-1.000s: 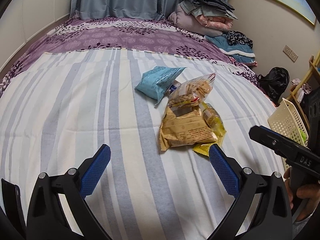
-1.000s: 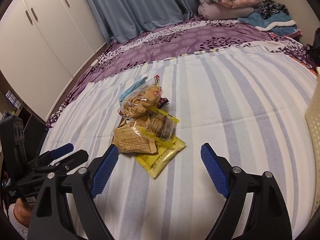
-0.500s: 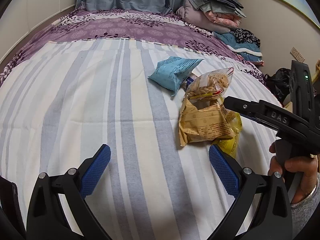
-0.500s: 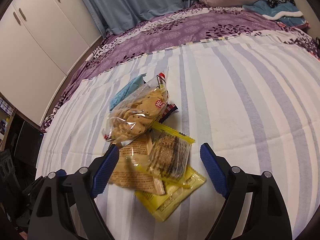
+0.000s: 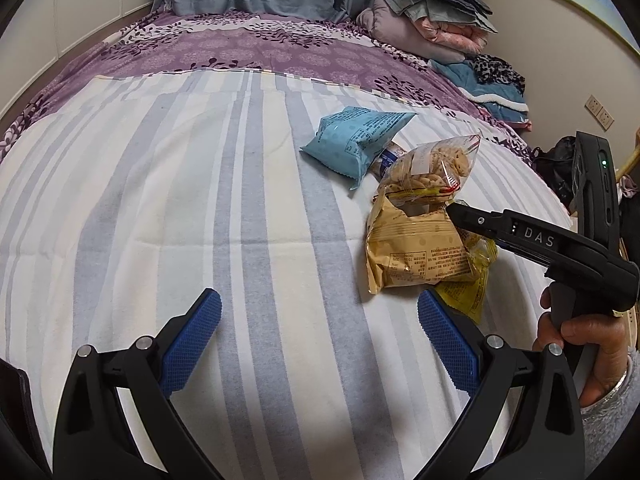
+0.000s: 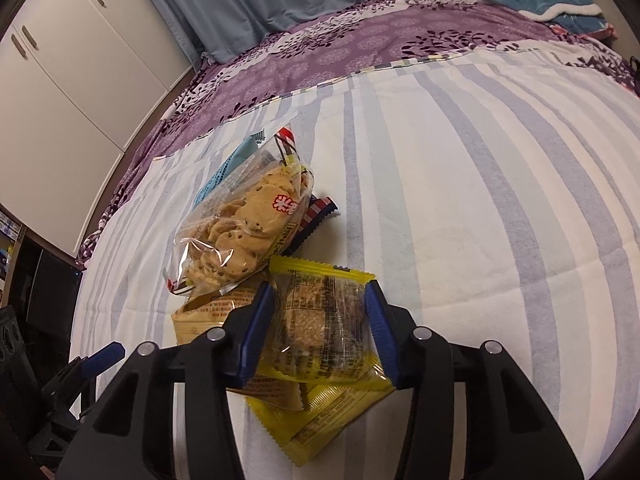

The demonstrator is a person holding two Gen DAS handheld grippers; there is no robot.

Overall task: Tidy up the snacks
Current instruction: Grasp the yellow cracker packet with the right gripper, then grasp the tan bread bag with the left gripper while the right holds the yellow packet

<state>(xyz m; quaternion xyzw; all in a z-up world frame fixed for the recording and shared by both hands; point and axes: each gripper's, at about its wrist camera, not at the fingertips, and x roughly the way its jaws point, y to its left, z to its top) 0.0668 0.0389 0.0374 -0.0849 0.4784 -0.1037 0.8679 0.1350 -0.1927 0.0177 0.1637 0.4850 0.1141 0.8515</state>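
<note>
Two tongs: one in each hand, both over a striped bed cover.
Right tongs: its jaws have just been closing, and now the blue pads press on both sides of a clear packet with yellow ends.
Left tongs: wide open, nothing between the blue pads, close over bare cover, just beside the snack pile.
Snack pile: sits on the bed cover, a little right of the middle in the left view.
Held packet: lies on top of a tan packet and a flat yellow packet.
Clear bag of crackers: leans on the pile behind the held packet.
Blue packet: at the far end of the pile, partly behind the cracker bag in the right view.
Small red and blue packet: only its corner peeks out from under the cracker bag.
Hand: holds the right tongs' handle, cut off at the edge.
Hard to see: the writing on the packets is too small to read.
Far end of bed: folded blankets, part cut off.
</note>
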